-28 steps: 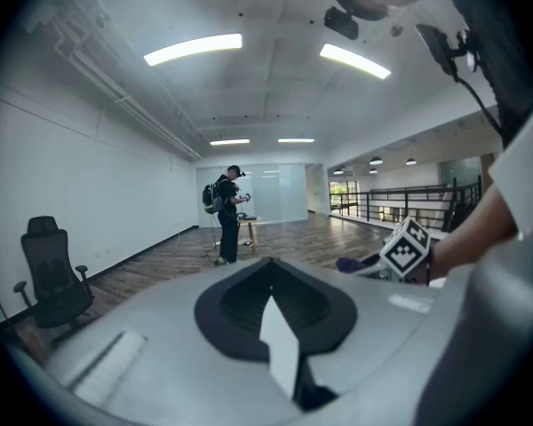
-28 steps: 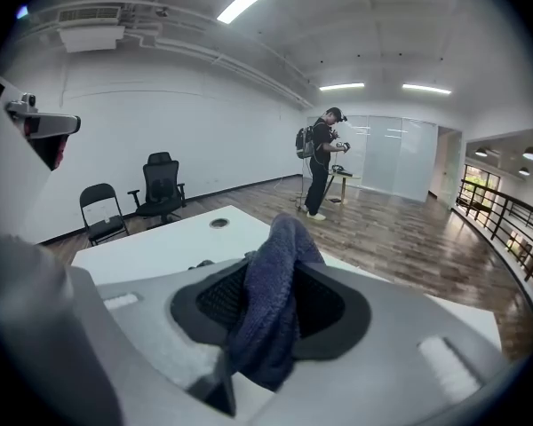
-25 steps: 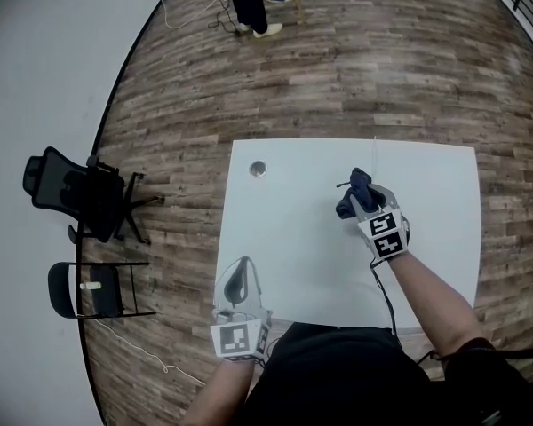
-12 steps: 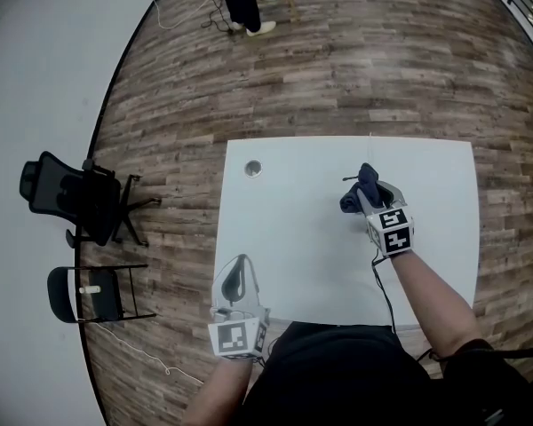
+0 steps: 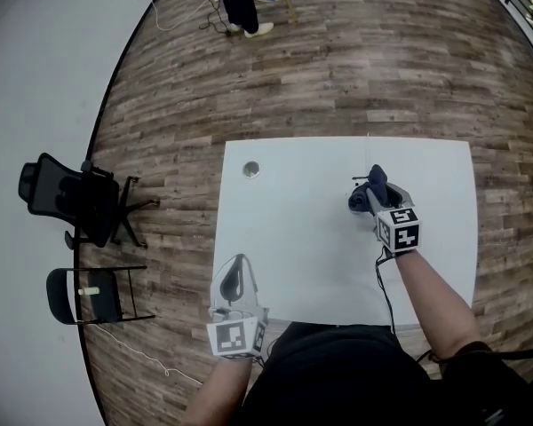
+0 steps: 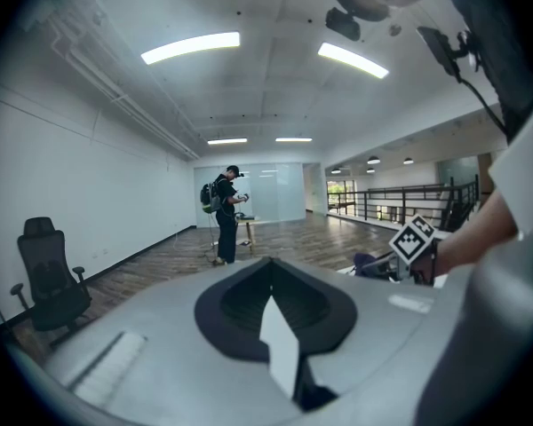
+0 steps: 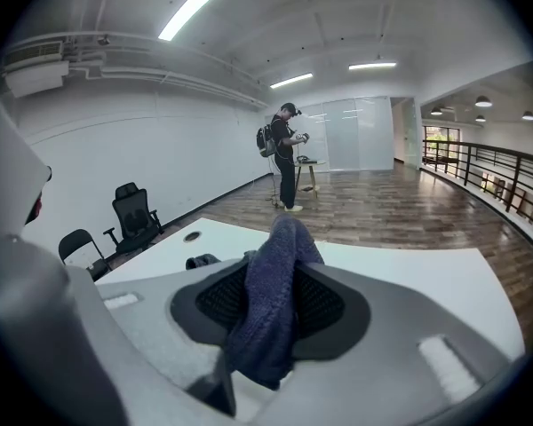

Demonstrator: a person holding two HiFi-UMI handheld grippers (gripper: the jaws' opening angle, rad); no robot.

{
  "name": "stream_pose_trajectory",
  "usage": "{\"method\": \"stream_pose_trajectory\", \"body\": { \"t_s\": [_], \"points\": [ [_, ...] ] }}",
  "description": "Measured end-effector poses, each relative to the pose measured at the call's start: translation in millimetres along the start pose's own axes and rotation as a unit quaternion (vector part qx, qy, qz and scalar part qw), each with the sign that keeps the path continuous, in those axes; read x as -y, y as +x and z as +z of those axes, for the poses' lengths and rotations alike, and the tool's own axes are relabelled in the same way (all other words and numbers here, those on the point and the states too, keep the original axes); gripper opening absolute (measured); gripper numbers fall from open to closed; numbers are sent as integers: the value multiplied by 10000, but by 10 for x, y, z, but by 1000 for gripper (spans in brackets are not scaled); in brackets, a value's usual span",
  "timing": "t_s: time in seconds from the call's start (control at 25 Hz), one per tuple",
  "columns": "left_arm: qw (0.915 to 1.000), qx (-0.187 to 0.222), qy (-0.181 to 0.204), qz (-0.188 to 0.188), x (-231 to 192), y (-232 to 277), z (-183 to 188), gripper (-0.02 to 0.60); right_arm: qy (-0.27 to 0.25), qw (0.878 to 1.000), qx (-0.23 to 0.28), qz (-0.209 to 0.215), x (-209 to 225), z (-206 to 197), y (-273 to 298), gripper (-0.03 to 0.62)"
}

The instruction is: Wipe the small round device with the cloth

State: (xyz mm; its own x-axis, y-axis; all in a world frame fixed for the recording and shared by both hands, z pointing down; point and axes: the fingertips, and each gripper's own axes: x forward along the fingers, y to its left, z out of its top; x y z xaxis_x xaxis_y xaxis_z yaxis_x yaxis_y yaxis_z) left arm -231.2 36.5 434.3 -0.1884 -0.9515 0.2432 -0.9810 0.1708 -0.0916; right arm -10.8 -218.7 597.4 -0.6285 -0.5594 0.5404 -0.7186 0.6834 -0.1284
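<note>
No text, label, brand or number is legible in any view

The left tool point(image 5: 240, 267), at the lower left of the head view, and the right tool point(image 5: 377, 193), right of centre, are pale grey plastic shells lined with black ribbed pads point(image 6: 240, 304). Each carries a white marker cube point(image 5: 235, 338) printed with black squares. A thin black cable point(image 5: 384, 287) trails from the right tool. The person wears a black top point(image 5: 338, 375).
</note>
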Motion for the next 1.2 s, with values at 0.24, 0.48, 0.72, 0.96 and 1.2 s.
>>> {"method": "stream_pose_trajectory", "body": {
  "t_s": [0.24, 0.48, 0.72, 0.96, 1.2],
  "points": [
    [10000, -15, 5, 74, -34, -51, -12, 6, 31, 10000, -27, -46, 43, -66, -14, 138],
    [9999, -40, -40, 145, -54, -94, -55, 6, 48, 9999, -76, -146, 86, -134, -18, 138],
    [9998, -57, -47, 167, -39, -107, -63, 6, 34, 9992, -332, -233, 147, -323, -31, 138],
    [9999, -81, -22, 126, -1, -106, -76, 6, 129, 9958, -895, -143, 85, -705, 9, 138],
    [9999, -27, -31, 106, -6, -97, -60, 6, 395, 9953, -836, -277, 178, -711, -77, 138]
  ]
}}
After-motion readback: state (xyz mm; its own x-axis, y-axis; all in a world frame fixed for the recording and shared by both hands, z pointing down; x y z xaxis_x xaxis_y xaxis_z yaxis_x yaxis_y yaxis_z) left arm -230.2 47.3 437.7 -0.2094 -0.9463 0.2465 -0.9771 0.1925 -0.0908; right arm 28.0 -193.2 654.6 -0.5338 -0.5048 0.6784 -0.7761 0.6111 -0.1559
